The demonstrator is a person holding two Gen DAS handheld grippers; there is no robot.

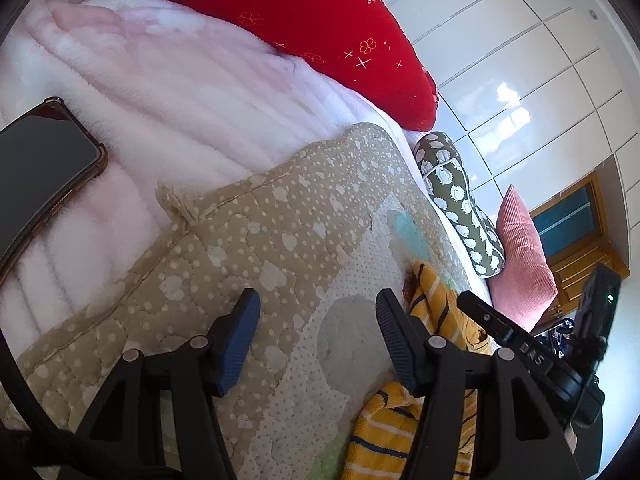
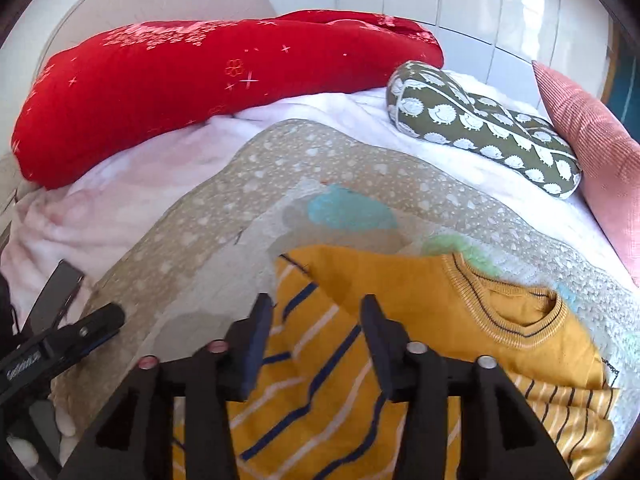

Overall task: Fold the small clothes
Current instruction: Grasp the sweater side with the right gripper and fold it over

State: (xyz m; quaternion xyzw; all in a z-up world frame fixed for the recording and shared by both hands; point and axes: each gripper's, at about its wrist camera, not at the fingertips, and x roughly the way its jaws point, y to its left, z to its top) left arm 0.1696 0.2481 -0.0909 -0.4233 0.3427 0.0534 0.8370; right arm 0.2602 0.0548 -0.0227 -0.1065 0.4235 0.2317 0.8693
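Observation:
A small yellow sweater (image 2: 400, 300) with navy and white striped sleeves lies on a beige dotted quilt (image 2: 280, 168) on a bed. My right gripper (image 2: 316, 308) is open, its fingers just above a striped sleeve (image 2: 312, 364) that lies across the sweater's body. The ribbed collar (image 2: 516, 312) is to the right. In the left wrist view the sweater (image 1: 432, 300) shows at the lower right. My left gripper (image 1: 316, 308) is open and empty over the quilt (image 1: 248, 240), left of the sweater. The other gripper (image 1: 520, 344) shows at the right there.
A phone (image 1: 44, 168) lies on a pink fluffy blanket (image 1: 160, 92) at the left. A red pillow (image 2: 200, 76), a green hedgehog-print bolster (image 2: 480, 120) and a pink cushion (image 2: 592, 152) lie along the far side of the bed. White wardrobe doors (image 1: 540, 40) stand behind.

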